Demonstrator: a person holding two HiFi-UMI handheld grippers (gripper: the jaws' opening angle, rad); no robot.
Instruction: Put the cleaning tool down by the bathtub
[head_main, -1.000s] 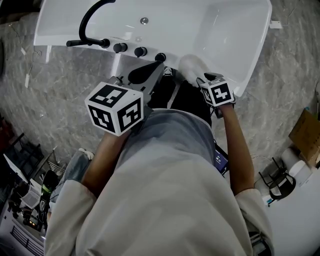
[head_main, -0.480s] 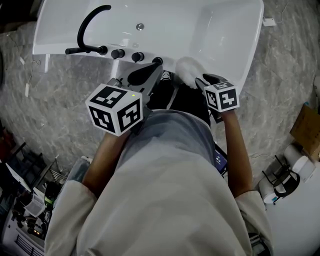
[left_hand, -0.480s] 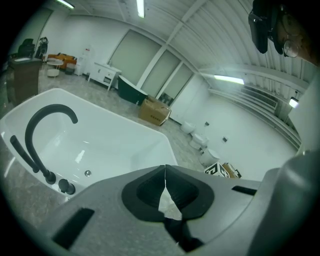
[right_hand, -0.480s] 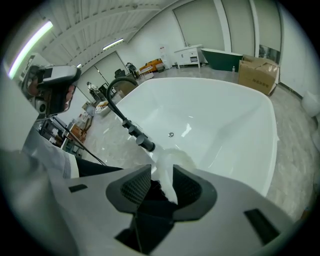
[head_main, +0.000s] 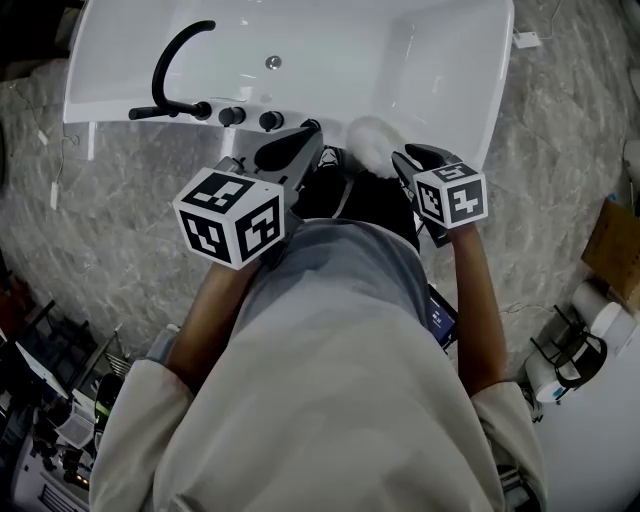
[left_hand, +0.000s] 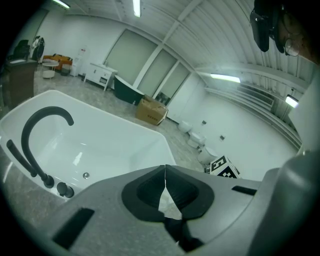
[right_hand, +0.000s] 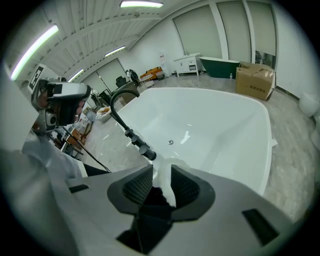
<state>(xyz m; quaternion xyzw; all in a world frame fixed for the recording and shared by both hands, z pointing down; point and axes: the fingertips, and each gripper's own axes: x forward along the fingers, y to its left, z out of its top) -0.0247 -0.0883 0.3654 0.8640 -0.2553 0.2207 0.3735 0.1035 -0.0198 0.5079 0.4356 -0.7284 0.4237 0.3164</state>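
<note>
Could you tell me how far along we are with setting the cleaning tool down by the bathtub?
Done: nothing visible yet; the white cleaning tool is at the near rim of the bathtub. In hand: the right gripper has the tool between its jaws, which are closing; the left gripper is shut and empty. Left: setting the tool down beside the tub and letting go.

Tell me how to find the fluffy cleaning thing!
Look at the big white bathtub, then along its near rim, past the curved black tap and the row of black knobs. The cleaning tool is just right of that row. It is the only soft, fluffy white puff; its neighbours are hard, black and round.
</note>
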